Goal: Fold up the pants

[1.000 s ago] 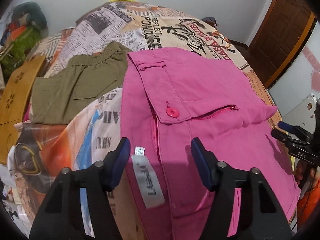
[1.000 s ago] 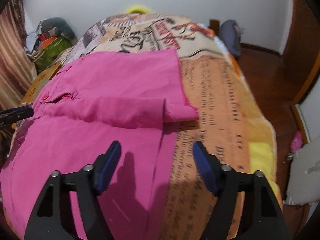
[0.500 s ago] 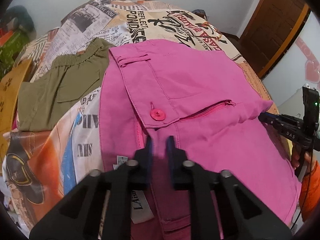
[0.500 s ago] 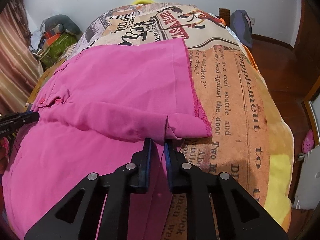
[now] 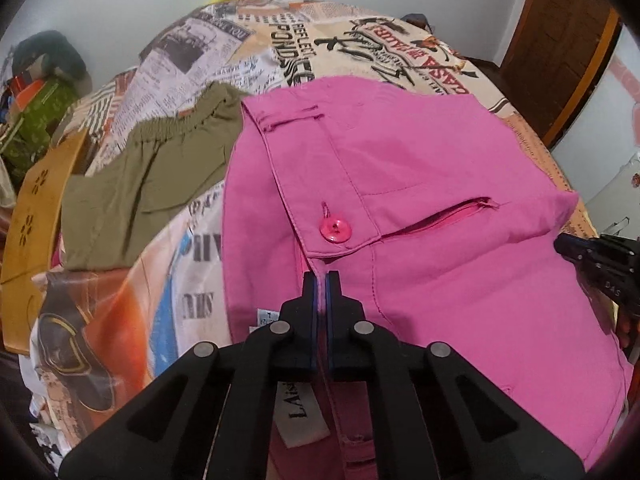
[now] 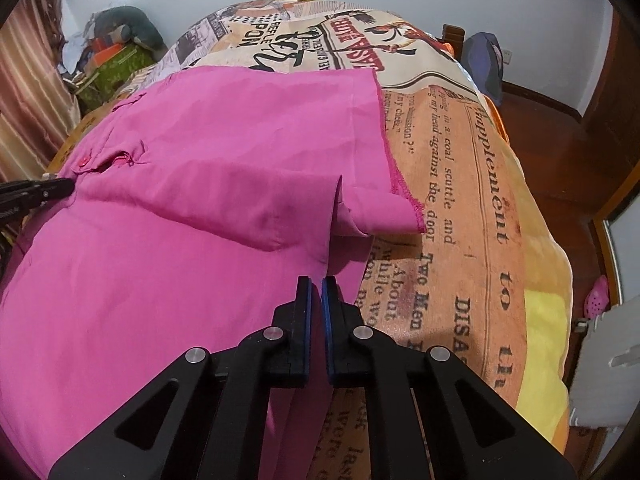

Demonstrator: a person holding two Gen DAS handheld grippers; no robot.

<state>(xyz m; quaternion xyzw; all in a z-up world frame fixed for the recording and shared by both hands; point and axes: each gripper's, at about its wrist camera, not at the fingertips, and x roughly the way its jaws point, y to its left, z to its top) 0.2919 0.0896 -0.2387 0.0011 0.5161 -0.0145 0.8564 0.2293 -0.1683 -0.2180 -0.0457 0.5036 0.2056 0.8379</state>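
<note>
Pink pants [image 5: 420, 184] lie spread on a bed with a newsprint cover; they also show in the right wrist view [image 6: 180, 200]. My left gripper [image 5: 321, 280] is shut on the waistband's near edge, just below the pink button [image 5: 335, 231] and beside a white label [image 5: 300, 416]. My right gripper [image 6: 316, 286] is shut on the near leg's hem edge. The far leg's hem [image 6: 400, 196] lies folded over ahead of it. Each gripper's tip shows in the other's view, the right gripper [image 5: 592, 256] and the left gripper [image 6: 36, 194].
Olive shorts [image 5: 152, 176] lie on the bed left of the pants. A yellow wooden board [image 5: 36, 220] stands at the bed's left side with piled clutter [image 6: 116, 52] behind. A wooden door [image 5: 568, 36] and red-brown floor [image 6: 560, 152] are to the right.
Both grippers were open a second ago and have closed on the pants' near edge. Both have moved in toward the fabric.
</note>
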